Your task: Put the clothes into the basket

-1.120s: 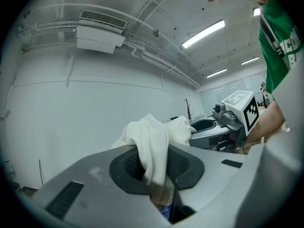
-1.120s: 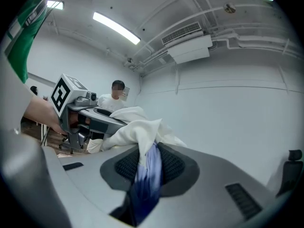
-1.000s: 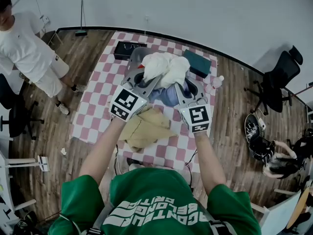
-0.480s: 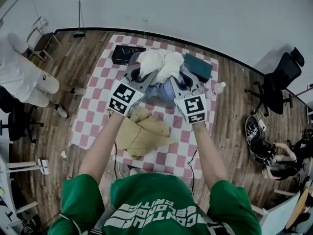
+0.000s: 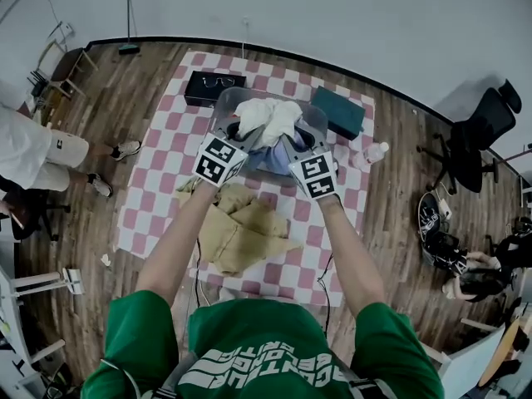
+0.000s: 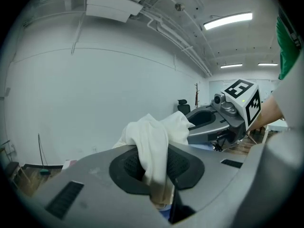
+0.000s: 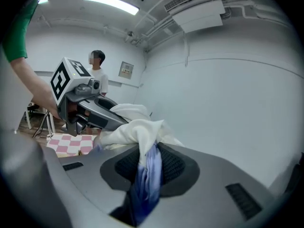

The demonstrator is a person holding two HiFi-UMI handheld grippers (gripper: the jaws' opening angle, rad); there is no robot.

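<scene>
The left gripper (image 6: pixel 156 167) is nearly closed, its pads clamped on a fold of white cloth (image 6: pixel 153 137) that runs up between them and bunches beyond the tips. The right gripper (image 7: pixel 145 167) is likewise almost closed, pinching the same white cloth together with a blue cloth (image 7: pixel 146 179) that hangs down through its jaws. The two grippers face each other with the bundle stretched between them, each showing in the other's view.

From the head view, the bundle sits inside the outline of the clear basket (image 5: pixel 224 98), white on top and blue beneath; whether it touches the basket's bottom cannot be told. The basket stands on a pink-and-white checked mat (image 5: pixel 158 181). A beige garment (image 5: pixel 241 227) lies crumpled on the mat, just on the person's side of the basket. Near the basket lie a black case (image 5: pixel 214 86), a green box (image 5: pixel 337 110) and a bottle (image 5: pixel 371 154).
</scene>
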